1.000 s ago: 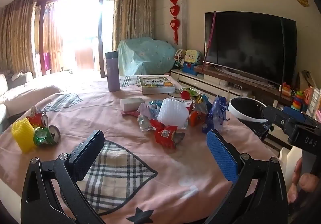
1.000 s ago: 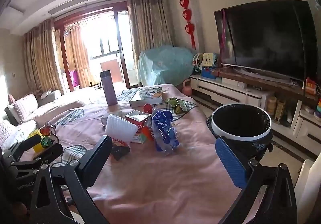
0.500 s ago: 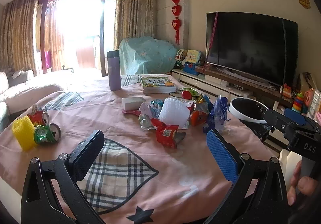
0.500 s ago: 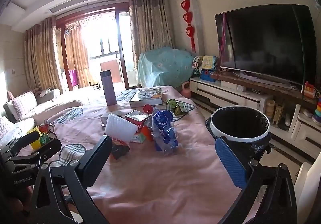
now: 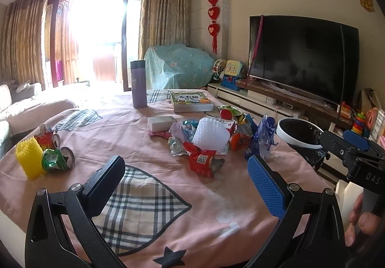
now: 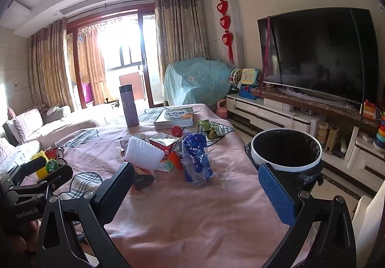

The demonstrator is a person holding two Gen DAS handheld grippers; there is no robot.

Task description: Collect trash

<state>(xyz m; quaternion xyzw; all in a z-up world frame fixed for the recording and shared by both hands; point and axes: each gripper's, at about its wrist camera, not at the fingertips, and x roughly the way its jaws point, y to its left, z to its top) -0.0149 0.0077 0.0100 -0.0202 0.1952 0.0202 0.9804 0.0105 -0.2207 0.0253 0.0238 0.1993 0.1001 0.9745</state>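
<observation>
A heap of trash lies mid-table: a red snack wrapper (image 5: 202, 162), a white foam net (image 5: 210, 134) (image 6: 144, 153), a crumpled blue plastic bag (image 5: 262, 134) (image 6: 196, 157), and a small red carton (image 6: 163, 141). Crushed cans (image 5: 56, 158) and a yellow foam net (image 5: 28, 156) lie at the left. A white bin with a black liner (image 5: 299, 132) (image 6: 286, 147) stands off the table's right edge. My left gripper (image 5: 185, 182) is open and empty above the near tablecloth. My right gripper (image 6: 196, 191) is open and empty, short of the blue bag.
A purple flask (image 5: 138, 84), a book (image 5: 191, 101) and a white box (image 5: 161, 122) stand on the pink tablecloth (image 5: 144, 147) behind the heap. A TV (image 5: 300, 56) and toy-laden cabinet are at the right, a sofa (image 6: 28, 123) at the left.
Both views have shifted slightly, with the heap and bin a little closer. Both grippers stay open and empty.
</observation>
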